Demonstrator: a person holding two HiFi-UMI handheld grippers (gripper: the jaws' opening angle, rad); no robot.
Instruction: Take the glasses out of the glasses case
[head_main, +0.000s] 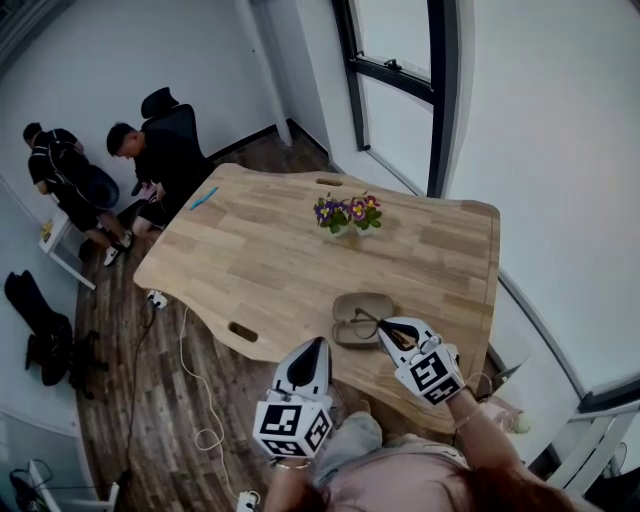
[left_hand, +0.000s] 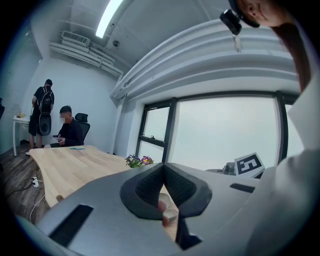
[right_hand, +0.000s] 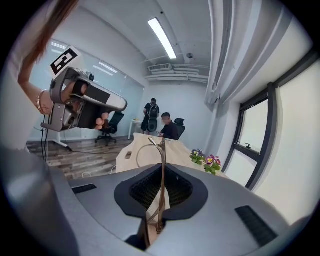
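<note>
- glasses (right_hand: 162, 155), right gripper view: edge-on, just a thin line clamped in the jaws of the right hand-held gripper (right_hand: 161, 172). Front shape unreadable, lower end lost behind the gripper body.
- Head view: frame too thin to read, near end under that gripper's tip.
- glasses case (left_hand: 170, 215), left gripper view: only a sliver shows below the meeting jaws of the left hand-held gripper (left_hand: 163, 170). The rest is behind its body.
- Same view: only the marker cube of the right hand-held gripper shows.
- bench (head_main: 260, 250), head view: near edge partly covered by both grippers.
- blue item (head_main: 204, 198) at the far end: too small to tell.
- Holder's arms cut off by the bottom edge.
</note>
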